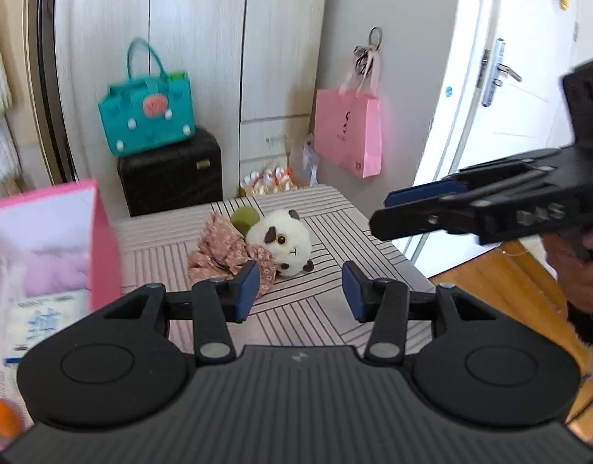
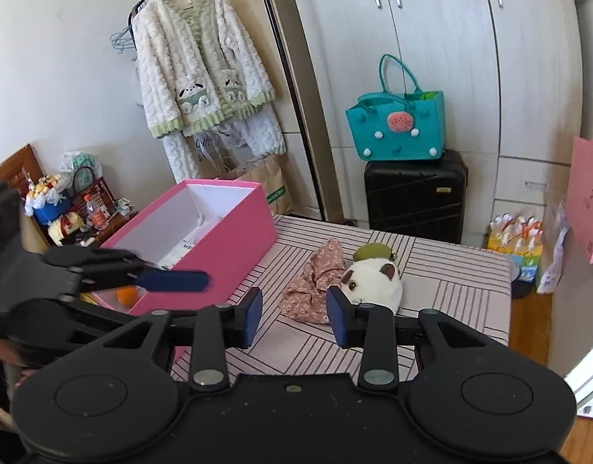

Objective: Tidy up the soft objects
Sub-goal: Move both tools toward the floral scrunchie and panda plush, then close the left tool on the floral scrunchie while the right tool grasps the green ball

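White round plush toy (image 1: pixel 282 240) and floral cloth (image 1: pixel 228 251) are lying ahead of both grippers' spread fingers, left gripper (image 1: pixel 299 290) and right gripper (image 2: pixel 294 317) gripping nothing.

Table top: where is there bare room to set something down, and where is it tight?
Bare striped cloth lies right of the plush toy, out to the table's right edge, and in front of the toy and the floral cloth. A narrow strip separates the floral cloth from the pink box. The left side is crowded: the box fills it.
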The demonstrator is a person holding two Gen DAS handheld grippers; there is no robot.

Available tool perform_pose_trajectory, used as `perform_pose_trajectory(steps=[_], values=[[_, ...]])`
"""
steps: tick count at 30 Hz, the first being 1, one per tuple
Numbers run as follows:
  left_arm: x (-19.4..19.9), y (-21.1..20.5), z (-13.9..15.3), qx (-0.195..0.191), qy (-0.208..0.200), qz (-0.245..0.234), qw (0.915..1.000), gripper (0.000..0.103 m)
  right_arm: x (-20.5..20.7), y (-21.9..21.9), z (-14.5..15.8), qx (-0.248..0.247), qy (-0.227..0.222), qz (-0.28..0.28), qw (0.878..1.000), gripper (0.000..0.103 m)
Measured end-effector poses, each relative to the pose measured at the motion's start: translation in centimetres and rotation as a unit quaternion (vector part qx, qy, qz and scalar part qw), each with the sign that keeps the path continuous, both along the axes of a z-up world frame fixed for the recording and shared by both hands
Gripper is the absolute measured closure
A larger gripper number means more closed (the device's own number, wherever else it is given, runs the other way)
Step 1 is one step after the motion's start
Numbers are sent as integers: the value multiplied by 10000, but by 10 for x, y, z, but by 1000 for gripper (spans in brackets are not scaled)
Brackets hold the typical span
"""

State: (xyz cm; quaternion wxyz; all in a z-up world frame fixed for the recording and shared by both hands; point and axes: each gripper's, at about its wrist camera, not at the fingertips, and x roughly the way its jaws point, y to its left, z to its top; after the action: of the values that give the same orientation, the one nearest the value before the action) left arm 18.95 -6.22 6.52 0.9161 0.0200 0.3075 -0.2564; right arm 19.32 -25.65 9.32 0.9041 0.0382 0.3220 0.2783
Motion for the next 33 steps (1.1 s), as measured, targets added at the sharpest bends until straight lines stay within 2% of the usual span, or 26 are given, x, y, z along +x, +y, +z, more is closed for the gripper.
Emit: perform_pose_trajectory(steps=[7,9,13,17,20,23,24,26,30,33], values=[[44,-14,-28,23,236,308,9992,53,31,2,-4,-33,28,19,10000,58],[54,-17,-36,84,245,460,9986,45,46,4,-8,-100,87,20,9999,58],[67,-23,-50,302,149,737,9967,41,71,5,-20,-269,70,-121,9995,56],[76,-29,-63,591,83,838,9947,38,96,-1,-35,106,380,-53,9992,52],[84,-34,-76,782,229,804,9934,33,111,-1,-42,144,450,-72,9989,50],[89,-36,-82,939,131,962,9908,30,123,-2,-48,209,521,-74,9984,44],[90,-36,-83,952,90,1027,9901,26,127,-2,-50,205,519,-78,9984,43],[94,-34,-86,923,82,1072,9899,18,134,-1,-54,150,502,-136,9985,33],[105,-33,-89,926,240,1126,9890,17,150,4,-62,-166,354,-392,9985,33],[108,-34,-92,915,316,1072,9895,17,166,3,-74,16,589,-397,9975,33]])
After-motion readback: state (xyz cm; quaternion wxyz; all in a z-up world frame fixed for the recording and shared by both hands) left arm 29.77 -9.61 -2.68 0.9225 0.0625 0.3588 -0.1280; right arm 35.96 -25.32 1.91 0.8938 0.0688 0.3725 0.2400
